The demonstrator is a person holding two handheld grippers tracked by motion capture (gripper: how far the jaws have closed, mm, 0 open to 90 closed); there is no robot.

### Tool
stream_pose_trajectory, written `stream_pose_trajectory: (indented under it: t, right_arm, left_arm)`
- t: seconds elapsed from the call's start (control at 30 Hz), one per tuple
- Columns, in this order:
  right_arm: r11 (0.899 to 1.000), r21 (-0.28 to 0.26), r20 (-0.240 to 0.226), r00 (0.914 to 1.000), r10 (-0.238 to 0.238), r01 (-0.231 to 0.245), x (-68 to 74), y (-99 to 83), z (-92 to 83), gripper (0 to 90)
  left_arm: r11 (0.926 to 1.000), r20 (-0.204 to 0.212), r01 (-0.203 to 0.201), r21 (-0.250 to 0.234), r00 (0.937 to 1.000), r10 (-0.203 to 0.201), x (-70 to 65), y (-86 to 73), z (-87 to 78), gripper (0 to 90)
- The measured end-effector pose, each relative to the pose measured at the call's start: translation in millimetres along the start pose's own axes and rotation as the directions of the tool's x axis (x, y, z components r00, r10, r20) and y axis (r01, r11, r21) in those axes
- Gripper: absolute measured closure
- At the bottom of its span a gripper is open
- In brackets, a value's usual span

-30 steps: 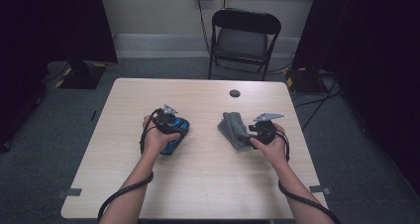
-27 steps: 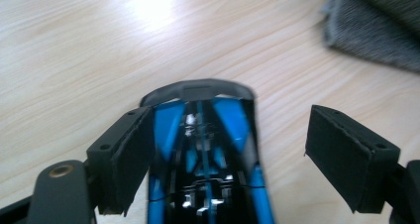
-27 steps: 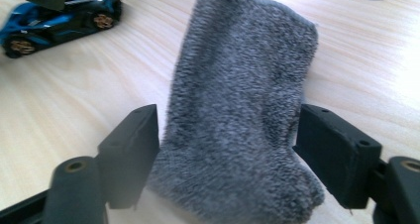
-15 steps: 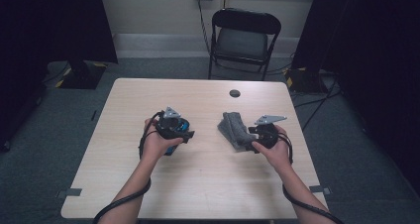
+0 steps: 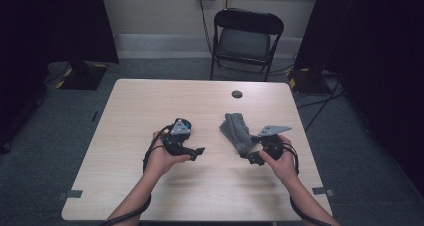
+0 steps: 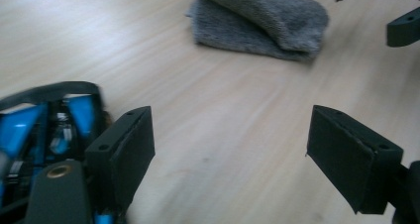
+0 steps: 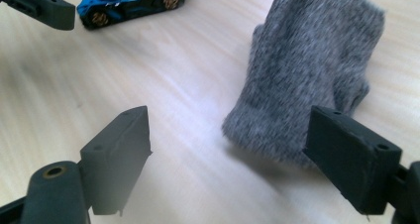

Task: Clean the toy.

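Right gripper (image 5: 253, 157), held in the right hand (image 5: 281, 161) toward the table's right edge: jaws spread wide, just been opening, nothing pinched between them. Seen along its own jaws (image 7: 228, 164) in the right gripper view, hovering over bare wood with the near end of the grey sock (image 7: 312, 70) reaching in from the right, close to the right-hand pad but not pressed by it. Grey three-cornered plate on top, cable trailing back along the forearm.

Just ahead of those jaws, grey sock (image 5: 239, 132), folded over on itself, lying flat on the table (image 5: 150, 201), right of the middle and angled toward the far edge. Same sock (image 6: 262, 21) visible at the top of the left gripper view, well beyond the left jaws.

Left gripper (image 5: 198, 152), in the left hand (image 5: 160, 158), left of the table's middle: jaws spread (image 6: 230, 159), empty, bare tabletop between them. Tips pointing toward the sock and the right gripper, well apart from both.

Blue toy car (image 6: 54, 130) beside the left-hand jaw in the left gripper view, partly cut off and blurred; contact with the jaw impossible to tell. Same car (image 7: 131, 3) at the top of the right gripper view, on its wheels on the table, blue with black trim and gold wheels.

Farther out, small dark round spot (image 5: 237, 94) near the far edge. Beyond the table, black folding chair (image 5: 245, 41) against the wall.
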State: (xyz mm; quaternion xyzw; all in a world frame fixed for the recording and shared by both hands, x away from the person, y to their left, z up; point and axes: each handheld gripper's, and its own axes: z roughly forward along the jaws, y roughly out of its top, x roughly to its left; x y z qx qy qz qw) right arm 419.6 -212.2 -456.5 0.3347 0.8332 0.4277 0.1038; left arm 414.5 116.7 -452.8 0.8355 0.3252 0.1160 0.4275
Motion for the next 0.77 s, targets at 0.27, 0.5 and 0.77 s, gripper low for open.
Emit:
stream_pose_trajectory:
  t: [0.27, 0.5, 0.77]
  right_arm:
    - [1.0, 0.017, -0.008, 0.9999, -0.009, 0.009, 8.4, -18.4, -8.0, 16.3]
    - [0.999, 0.05, -0.014, 0.9999, -0.004, 0.005, 13.1, -36.9, -8.4, 16.3]
    - [0.996, 0.083, -0.011, 0.9998, -0.017, 0.018, 17.6, -50.3, -5.3, 16.2]
  left_arm:
    - [0.9971, 0.063, -0.068, 0.036, 0.9959, 0.065, -23.2, -18.3, 6.7, 16.7]
    - [0.9955, 0.109, -0.083, 0.046, 0.991, 0.078, -36.1, -31.3, 11.3, 16.8]
    - [0.9914, 0.133, -0.111, 0.069, 0.986, 0.101, -45.4, -39.8, 17.7, 16.7]
